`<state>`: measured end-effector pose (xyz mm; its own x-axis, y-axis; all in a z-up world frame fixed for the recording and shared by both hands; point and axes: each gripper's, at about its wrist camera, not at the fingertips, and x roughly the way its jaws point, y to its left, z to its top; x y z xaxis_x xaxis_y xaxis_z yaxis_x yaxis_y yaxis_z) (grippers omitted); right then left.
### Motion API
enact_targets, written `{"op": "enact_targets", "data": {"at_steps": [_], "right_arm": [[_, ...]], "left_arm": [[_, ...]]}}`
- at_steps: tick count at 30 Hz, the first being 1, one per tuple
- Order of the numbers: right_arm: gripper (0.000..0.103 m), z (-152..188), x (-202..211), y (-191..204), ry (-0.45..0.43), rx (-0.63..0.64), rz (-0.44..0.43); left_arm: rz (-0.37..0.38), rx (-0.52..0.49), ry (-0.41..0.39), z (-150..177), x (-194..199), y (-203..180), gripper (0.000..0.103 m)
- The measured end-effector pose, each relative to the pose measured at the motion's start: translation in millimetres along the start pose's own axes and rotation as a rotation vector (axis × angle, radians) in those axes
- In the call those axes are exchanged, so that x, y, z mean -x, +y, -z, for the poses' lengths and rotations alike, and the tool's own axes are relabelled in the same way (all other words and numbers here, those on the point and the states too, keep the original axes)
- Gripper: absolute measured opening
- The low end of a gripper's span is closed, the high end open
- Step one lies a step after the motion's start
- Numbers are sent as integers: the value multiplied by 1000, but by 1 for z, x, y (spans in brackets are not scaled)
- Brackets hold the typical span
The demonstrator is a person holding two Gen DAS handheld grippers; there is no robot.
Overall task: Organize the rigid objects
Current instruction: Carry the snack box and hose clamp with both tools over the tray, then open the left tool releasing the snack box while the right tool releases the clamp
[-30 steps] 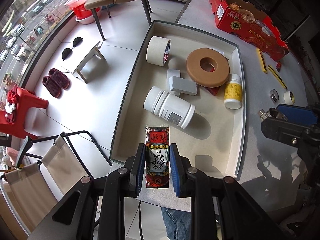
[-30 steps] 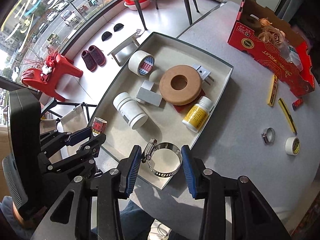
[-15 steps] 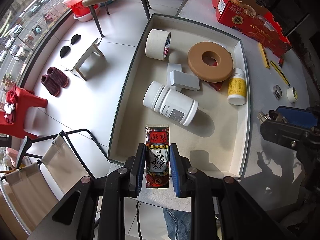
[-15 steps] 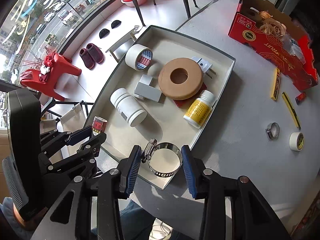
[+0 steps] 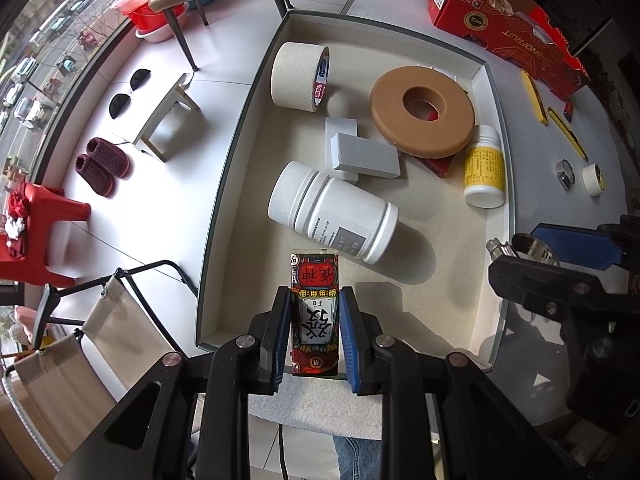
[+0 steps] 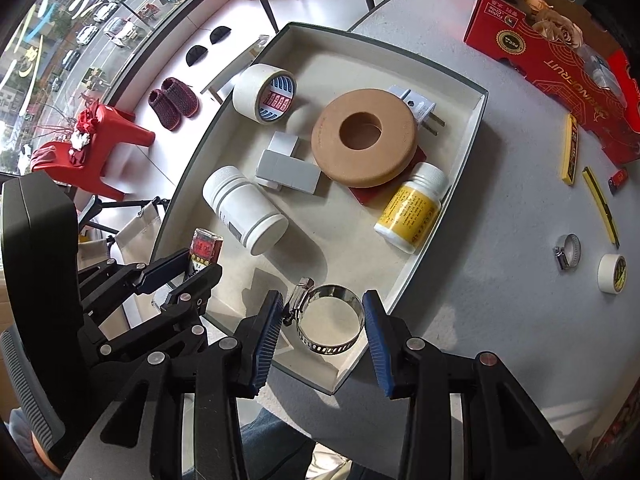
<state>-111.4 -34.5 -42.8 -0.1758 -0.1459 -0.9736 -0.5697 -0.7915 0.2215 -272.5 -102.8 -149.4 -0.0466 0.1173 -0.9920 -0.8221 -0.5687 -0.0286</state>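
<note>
You've got a small red-and-black card box clamped between the blue pads of your left gripper, bottom centre of the left wrist view, over the near edge of the tray. In the right wrist view, your right gripper is closed on a metal hose clamp, pads pressing both sides of the ring, bottom centre, over the tray's near corner.

Inside the tray, centre of frame: big white bottle on its side just above the card box; grey block lying across a white block; tan foam ring upper right, tilted, resting on a red flat item; masking tape roll on edge, upper centre; yellow-label bottle on its side by the tray's right wall; white plug adapter behind the ring.

On the grey table, right side of the right wrist view: a 2nd hose clamp next to a small tape roll, two yellow cutters, and a red carton top right.
</note>
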Motion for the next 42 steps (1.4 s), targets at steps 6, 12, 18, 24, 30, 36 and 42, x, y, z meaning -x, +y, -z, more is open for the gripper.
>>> {"op": "enact_targets", "data": {"at_steps": [6, 12, 18, 24, 30, 36, 42], "right_arm": [[43, -7, -8, -7, 6, -40, 4], [43, -16, -14, -7, 5, -50, 8], [43, -22, -21, -7, 17, -58, 0], [43, -20, -31, -8, 49, -63, -10], [43, -17, -39, -12, 92, -80, -52], [77, -16, -29, -18, 61, -100, -61], [89, -13, -22, -20, 63, -118, -57]], "left_arm": [[-3, -4, 3, -5, -5, 1, 26], [-3, 3, 7, -12, -9, 4, 26], [3, -10, 8, -19, -13, 0, 26], [3, -36, 30, -16, -20, -8, 26], [-6, -50, 48, -13, -24, -12, 36], [-5, -27, 24, -12, -17, -8, 86], [-9, -20, 15, -13, -9, -6, 103]]}}
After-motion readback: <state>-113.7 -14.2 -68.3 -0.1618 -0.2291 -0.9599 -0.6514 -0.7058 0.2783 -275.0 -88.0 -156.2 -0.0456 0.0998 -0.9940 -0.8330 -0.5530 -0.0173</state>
